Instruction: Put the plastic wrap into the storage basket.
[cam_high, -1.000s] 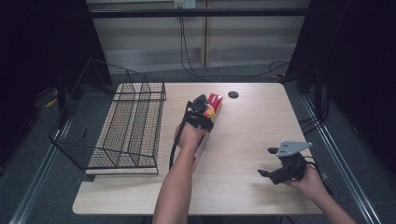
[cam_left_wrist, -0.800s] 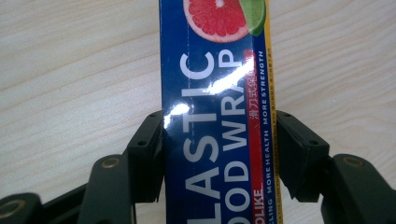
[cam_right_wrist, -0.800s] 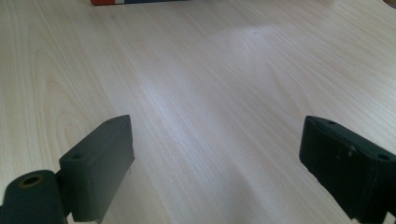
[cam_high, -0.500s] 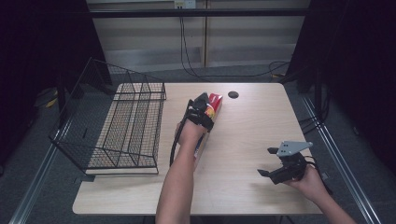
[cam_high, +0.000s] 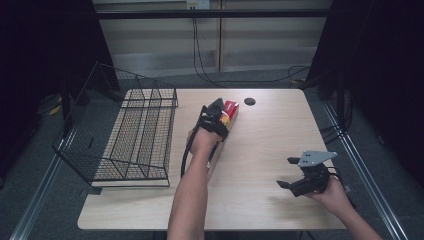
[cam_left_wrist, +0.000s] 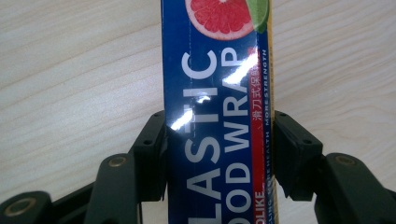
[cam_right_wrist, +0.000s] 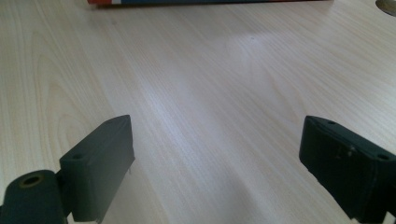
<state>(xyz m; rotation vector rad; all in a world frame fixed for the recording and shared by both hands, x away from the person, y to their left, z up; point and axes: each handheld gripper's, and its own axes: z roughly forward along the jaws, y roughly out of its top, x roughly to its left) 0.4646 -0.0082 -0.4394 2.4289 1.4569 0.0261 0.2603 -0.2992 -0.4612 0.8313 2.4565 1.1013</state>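
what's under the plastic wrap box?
Bare wooden table on both sides of the plastic wrap box; left claw clamps its sides. The table directly beneath is covered by the box.

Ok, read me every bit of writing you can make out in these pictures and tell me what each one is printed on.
"LASTIC" – white capitals on the blue plastic wrap box, first letter hidden at the bottom edge.
"OD WRAP" – white capitals beside it on the same box, start cut off.
"MORE STRENGTH" – small print on the box's red stripe, partly legible.
Chinese characters on that stripe: too small to read.
High view: the box's print is blurred.
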